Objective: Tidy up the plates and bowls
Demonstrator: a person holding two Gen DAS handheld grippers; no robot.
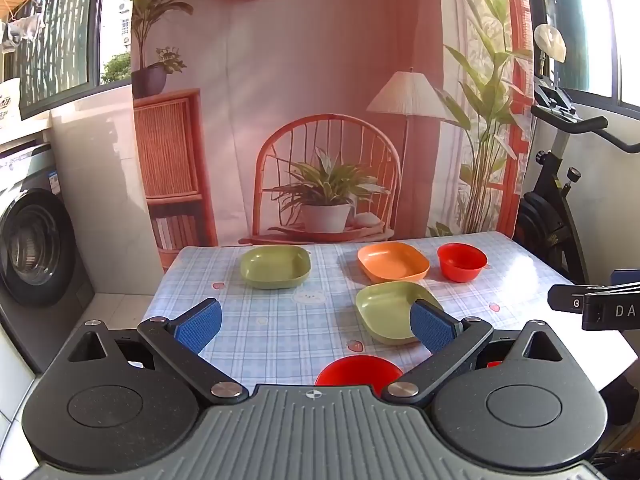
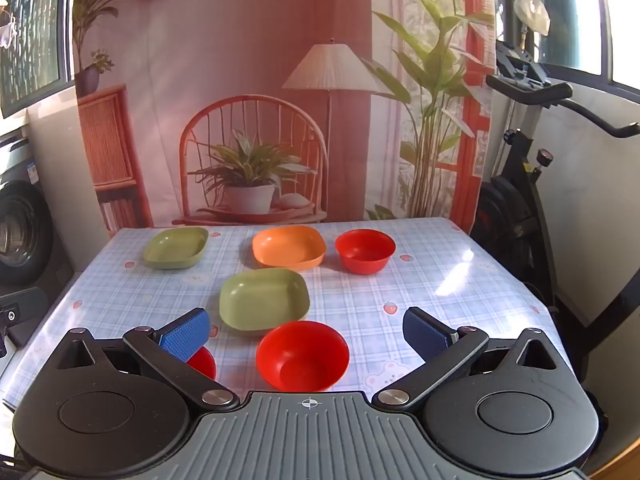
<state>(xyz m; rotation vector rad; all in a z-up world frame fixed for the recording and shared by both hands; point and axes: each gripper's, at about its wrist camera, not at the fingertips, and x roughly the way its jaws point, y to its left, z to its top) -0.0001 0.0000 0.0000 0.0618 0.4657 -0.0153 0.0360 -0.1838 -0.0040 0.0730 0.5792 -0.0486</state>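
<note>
On the checked tablecloth stand two green square plates, one far left (image 1: 276, 266) (image 2: 176, 248) and one in the middle (image 1: 394, 312) (image 2: 264, 298). An orange plate (image 1: 393, 261) (image 2: 289, 247) and a red bowl (image 1: 462, 262) (image 2: 365, 250) stand at the back. A second red bowl (image 2: 302, 356) (image 1: 358, 370) is near the front, and a third red bowl (image 2: 202, 362) is half hidden behind my right gripper's left finger. My left gripper (image 1: 316, 322) is open and empty above the table. My right gripper (image 2: 306, 334) is open and empty over the near red bowl.
The table (image 2: 460, 288) backs onto a printed room backdrop (image 1: 320, 100). A washing machine (image 1: 36, 248) stands on the left and an exercise bike (image 2: 528, 168) on the right. The right gripper's body (image 1: 600, 306) shows at the right edge of the left wrist view.
</note>
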